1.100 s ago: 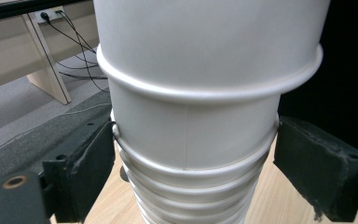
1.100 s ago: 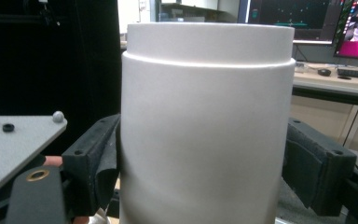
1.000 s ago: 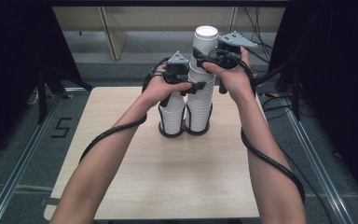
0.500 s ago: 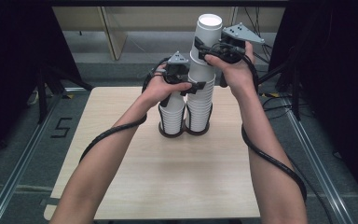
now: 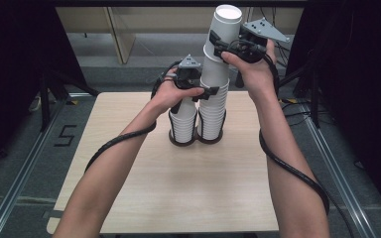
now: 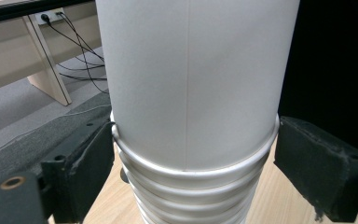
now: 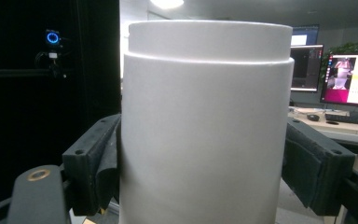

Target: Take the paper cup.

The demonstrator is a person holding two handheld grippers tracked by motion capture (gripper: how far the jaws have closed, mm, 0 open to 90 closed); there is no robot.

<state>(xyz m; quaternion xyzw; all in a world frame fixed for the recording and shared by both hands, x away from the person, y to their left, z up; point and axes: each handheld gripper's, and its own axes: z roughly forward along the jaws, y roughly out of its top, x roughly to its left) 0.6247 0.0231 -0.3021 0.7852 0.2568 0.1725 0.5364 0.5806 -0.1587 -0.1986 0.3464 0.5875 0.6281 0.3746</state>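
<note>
Two stacks of upside-down white paper cups stand in dark ring bases on the table: a shorter left stack (image 5: 183,124) and a taller right stack (image 5: 212,111). My left gripper (image 5: 211,94) is shut on the right stack's rims (image 6: 191,186), one jaw on each side. Higher up, my right gripper (image 5: 222,44) is shut on the top cup (image 5: 225,25), which is lifted and leans slightly left. A second cup (image 5: 216,74) hangs below it, its lower end still in the stack. In the right gripper view this top cup (image 7: 205,130) sits between both jaws.
The light wooden table (image 5: 188,188) has bare surface in front of the stacks. Black cables trail from both grippers along the forearms. Floor rails (image 5: 20,173) run on both sides, and pale furniture (image 5: 124,34) stands behind the table.
My right gripper has risen with the top cup, pulling it higher out of the right stack. The left gripper has stayed on the stack.
</note>
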